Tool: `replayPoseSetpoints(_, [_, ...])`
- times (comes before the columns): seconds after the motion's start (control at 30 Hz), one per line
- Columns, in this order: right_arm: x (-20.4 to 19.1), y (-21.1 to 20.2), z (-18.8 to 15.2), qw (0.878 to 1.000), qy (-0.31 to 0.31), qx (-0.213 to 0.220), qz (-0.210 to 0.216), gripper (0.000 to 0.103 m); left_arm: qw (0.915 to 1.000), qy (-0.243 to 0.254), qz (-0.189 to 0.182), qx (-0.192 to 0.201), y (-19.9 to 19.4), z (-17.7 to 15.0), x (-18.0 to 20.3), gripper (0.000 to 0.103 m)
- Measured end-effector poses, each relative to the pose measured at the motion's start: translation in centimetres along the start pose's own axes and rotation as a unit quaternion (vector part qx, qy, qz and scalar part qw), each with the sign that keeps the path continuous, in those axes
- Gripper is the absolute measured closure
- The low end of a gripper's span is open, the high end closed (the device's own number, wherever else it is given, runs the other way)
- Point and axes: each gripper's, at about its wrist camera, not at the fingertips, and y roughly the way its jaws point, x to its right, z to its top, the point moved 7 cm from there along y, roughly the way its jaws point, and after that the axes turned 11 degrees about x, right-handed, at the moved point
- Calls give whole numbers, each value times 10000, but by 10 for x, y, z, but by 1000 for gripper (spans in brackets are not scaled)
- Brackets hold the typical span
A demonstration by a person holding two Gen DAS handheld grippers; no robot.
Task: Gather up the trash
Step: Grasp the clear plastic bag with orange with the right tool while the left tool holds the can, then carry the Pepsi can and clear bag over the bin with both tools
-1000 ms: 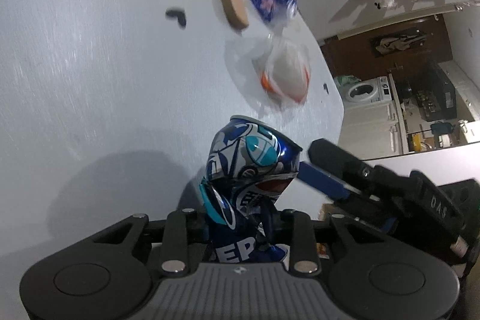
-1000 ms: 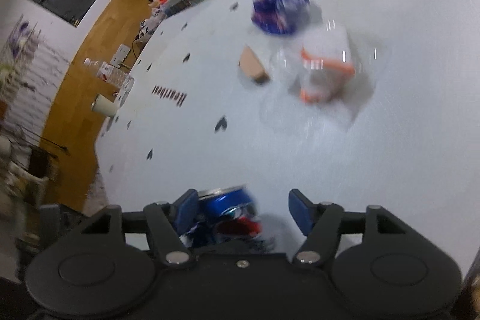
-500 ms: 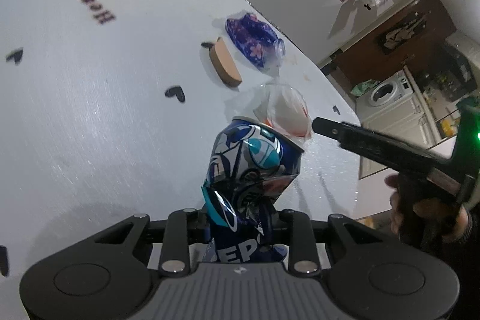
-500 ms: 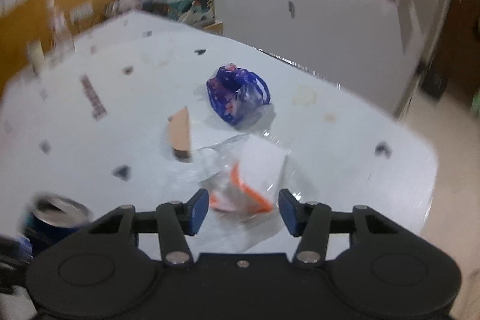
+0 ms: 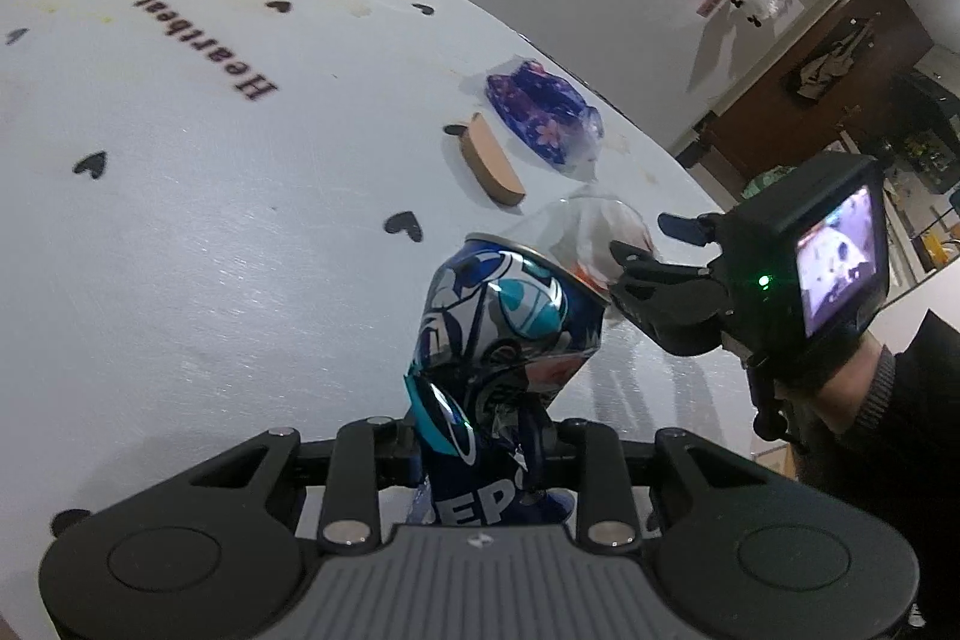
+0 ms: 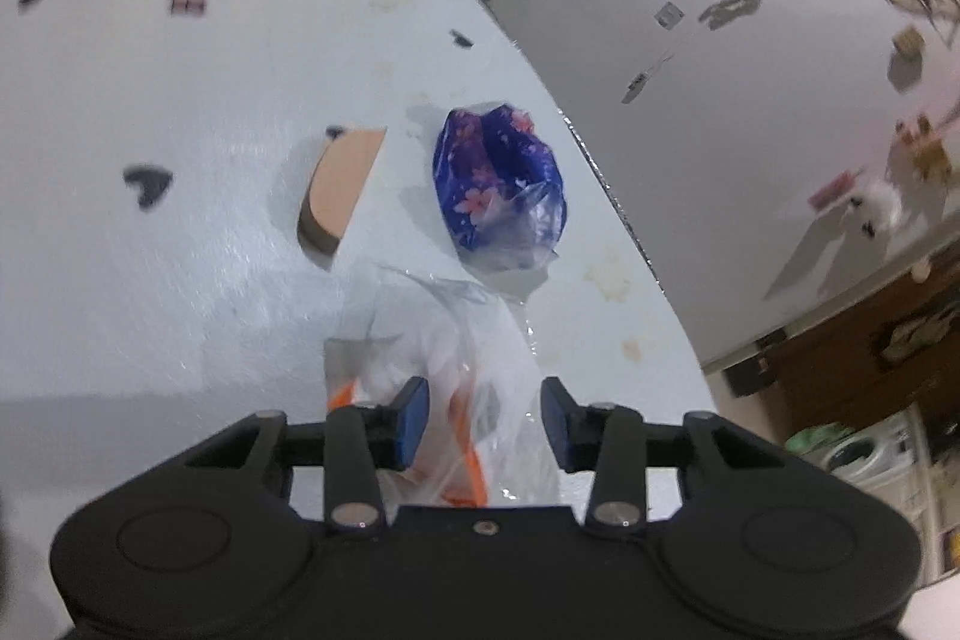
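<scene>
A crushed blue can [image 5: 498,340] stands pinched in the left gripper [image 5: 486,448], its jaws squeezed tight on the dented lower body, the rim tilted up and away from the camera, lifted clear of the white table [image 5: 180,220]; the table carries small black hearts and a line of dark lettering.

To the right in the left view, the right gripper [image 5: 654,244] reaches in from a sleeved hand [image 5: 840,388], a lit screen on its back; its tips sit at a clear bag [image 5: 576,232] just behind the can's rim.

From the right wrist, that gripper [image 6: 485,421] straddles the bag [image 6: 444,376], a crumpled clear plastic wrap holding something white with orange edging, lying on the table [image 6: 180,280]; the jaws have just been closing, with the bag between them; the left blue pad lies against the plastic, while a gap shows between the right pad and the bag, so the jaws are narrowed but not yet pinching.

Beyond the bag, a blue wrapper [image 6: 498,178] with pink flowers lies near the far table edge; just beside it, to its left, rests a tan half-round piece [image 6: 342,184], touching one black heart; the two are apart from each other and from the bag.

A white wall [image 6: 720,70] hung with small ornaments rises behind the table.
</scene>
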Motion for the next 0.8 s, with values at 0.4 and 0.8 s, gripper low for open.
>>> replayPoseSetpoints(0.4, [27, -43, -5, 9888, 1407, -27, 497, 93, 9990, 316, 181, 259, -9, 12, 7, 73])
replayPoseSetpoints(0.8, [26, -115, -31, 9608, 2629, -240, 850, 95, 9958, 786, 174, 431, -27, 14, 29, 73])
